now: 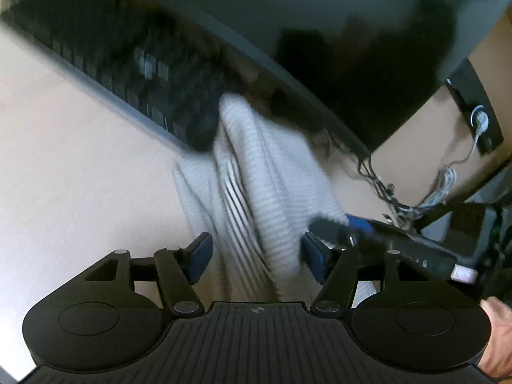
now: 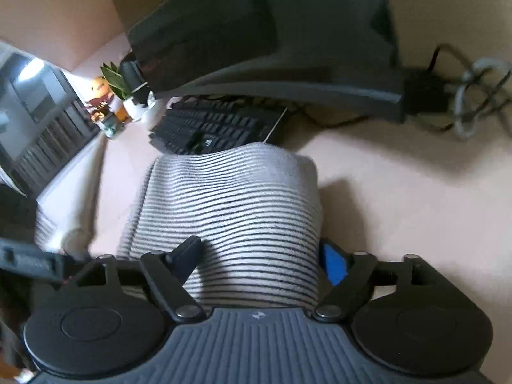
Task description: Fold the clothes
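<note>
**Right wrist view: striped garment lying between spread jaws, fold under way**

Right wrist view is showing the striped garment (image 2: pixel 233 211) lying bunched on the pale desk (image 2: pixel 400 192), its far edge touching the black keyboard (image 2: pixel 217 128) under the monitor (image 2: pixel 262 32). To fold it well, both grippers should probably be taking matching corners and keeping the cloth clear of the keyboard, laying the fold flat toward the open desk.

The right gripper (image 2: pixel 260 256) is standing wide, its jaws straddling the garment without visibly pinching it. In the blurred left wrist view, the left gripper (image 1: pixel 254 256) is standing partly open, cloth running between its jaws; whether the pads are pressing on it I cannot tell.
</note>
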